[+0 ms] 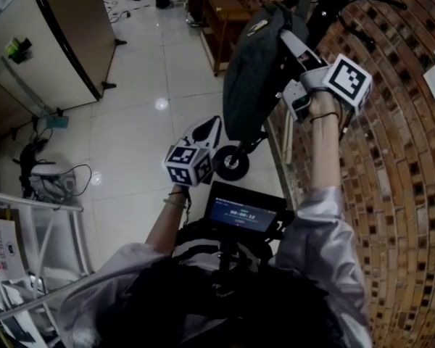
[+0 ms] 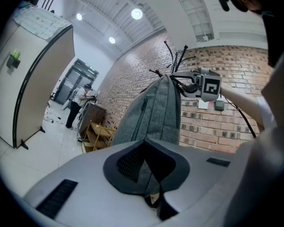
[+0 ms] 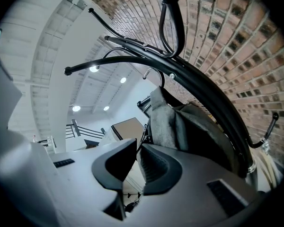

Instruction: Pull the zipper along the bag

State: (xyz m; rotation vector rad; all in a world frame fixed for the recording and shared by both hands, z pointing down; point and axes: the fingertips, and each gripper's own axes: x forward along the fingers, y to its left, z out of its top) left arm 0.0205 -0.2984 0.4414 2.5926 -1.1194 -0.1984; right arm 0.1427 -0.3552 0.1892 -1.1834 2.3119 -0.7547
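**Both ends of the hanging bag in my grip**

The grey fabric bag [image 1: 250, 78] hangs upright from the black metal coat stand [image 3: 194, 79], close against the red brick wall [image 1: 399, 165].

My left hand-held gripper [image 2: 144, 143] reaches up to the bag's bottom edge. Its jaws are pinched together on a fold of the grey cloth there.

My right hand-held gripper [image 3: 138, 145] is up at the bag's top edge, under the stand's curved hooks. Its jaws are drawn almost together, clamped on the thin dark zipper pull [image 3: 143, 134] where the opening begins.

A second dark zipper line [image 2: 141, 117] runs down the bag's side panel, untouched.

On my right the wall leaves little room, and the stand's arms crowd the space above the top edge. A small black wheel [image 1: 232, 164] sits just below the bag's lower edge, near my left hand-held gripper.

To my left the white tiled floor [image 1: 145, 136] lies open. A low wooden shelf [image 1: 221, 20] stands farther along the wall, and a person [image 2: 78, 105] stands near it, well apart from me.
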